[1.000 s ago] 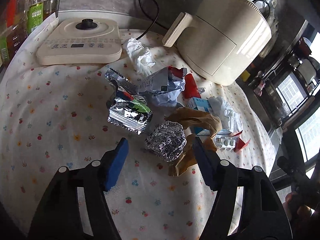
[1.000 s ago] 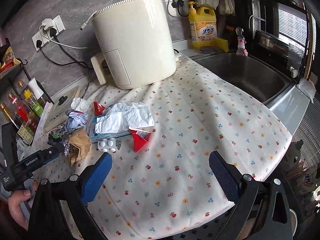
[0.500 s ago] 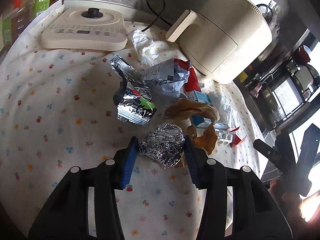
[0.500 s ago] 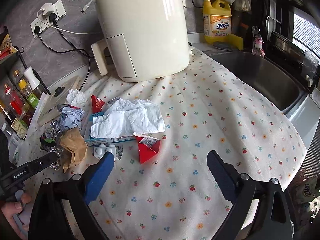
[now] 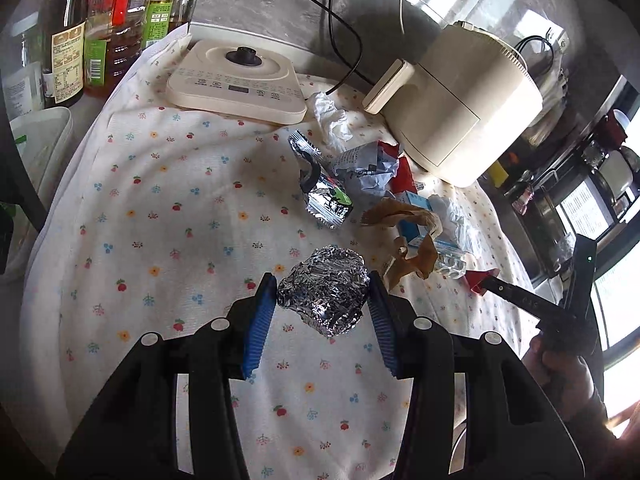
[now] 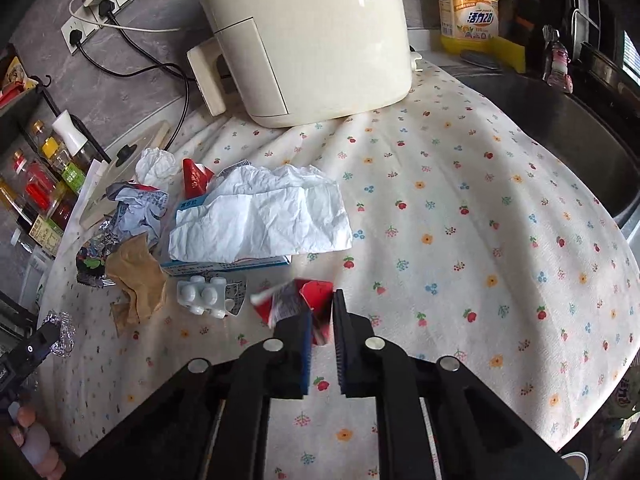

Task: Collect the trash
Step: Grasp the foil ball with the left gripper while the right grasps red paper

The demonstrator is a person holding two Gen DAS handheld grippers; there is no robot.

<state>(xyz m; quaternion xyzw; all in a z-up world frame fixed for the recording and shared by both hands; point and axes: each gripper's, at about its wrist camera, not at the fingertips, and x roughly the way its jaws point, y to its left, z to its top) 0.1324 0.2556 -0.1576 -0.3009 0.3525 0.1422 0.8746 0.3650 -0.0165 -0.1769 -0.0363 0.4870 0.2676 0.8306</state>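
Left gripper clamps the foil ball at frame centre; right gripper, just closed, seemingly pinches the red wrapper ahead.

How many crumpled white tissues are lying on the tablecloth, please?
2. A small tissue lies near the induction cooker; a large tissue is draped over the blue box. More may be hidden beneath the pile of trash.
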